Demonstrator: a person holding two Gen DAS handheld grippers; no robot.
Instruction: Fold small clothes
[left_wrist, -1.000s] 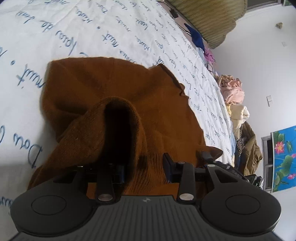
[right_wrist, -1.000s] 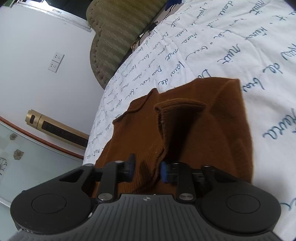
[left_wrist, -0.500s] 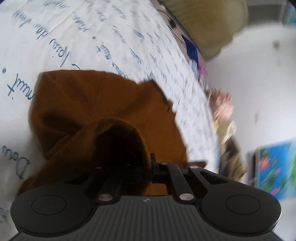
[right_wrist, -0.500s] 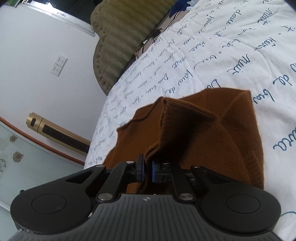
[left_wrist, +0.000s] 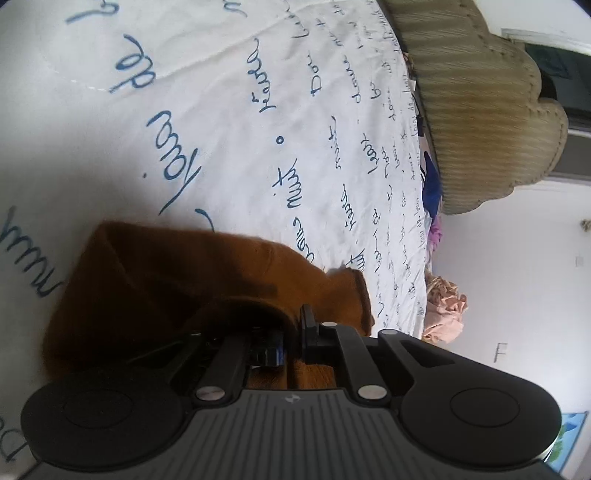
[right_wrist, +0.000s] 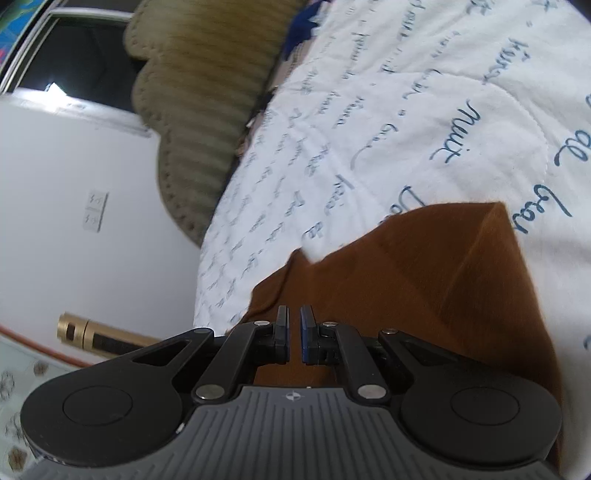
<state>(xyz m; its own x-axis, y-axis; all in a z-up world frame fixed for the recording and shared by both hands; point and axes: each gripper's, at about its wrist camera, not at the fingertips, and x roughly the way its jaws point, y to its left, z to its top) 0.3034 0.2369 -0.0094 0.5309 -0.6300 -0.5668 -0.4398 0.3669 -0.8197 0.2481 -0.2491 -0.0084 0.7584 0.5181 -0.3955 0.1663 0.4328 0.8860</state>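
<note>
The brown knitted garment (left_wrist: 173, 280) lies on the white quilt (left_wrist: 236, 122), bunched and partly doubled over, with one layer raised off the bed. The left gripper (left_wrist: 291, 334) has its jaws nearly together with a fold of the knit pinched between them, and that fold drapes over the fingers and hides the left pad; the jaws are opening slightly at this moment. The right gripper (right_wrist: 293, 334) is also narrow, its blue-edged pads showing only a thin slit, and brown cloth lies right behind and below them, but whether any of it is actually caught there cannot be told. The main risk, as a judgement, is that the left hold slackens while the layer is in the air, so the edge drops short and the fold lands crooked. If the right side has no real hold, the two corners would travel unevenly and the knit would twist or bunch. The soft quilt could also drag up with the garment. Both views are blurred, which makes judging alignment harder. The quilt is printed with blue cursive words; "nuit" and "de" can be made out, and the rest is too skewed to read. Past the quilt stands a ribbed tan headboard (left_wrist: 476, 96), with a pink heap of clothes (left_wrist: 443, 306) by the bed's edge.
</note>
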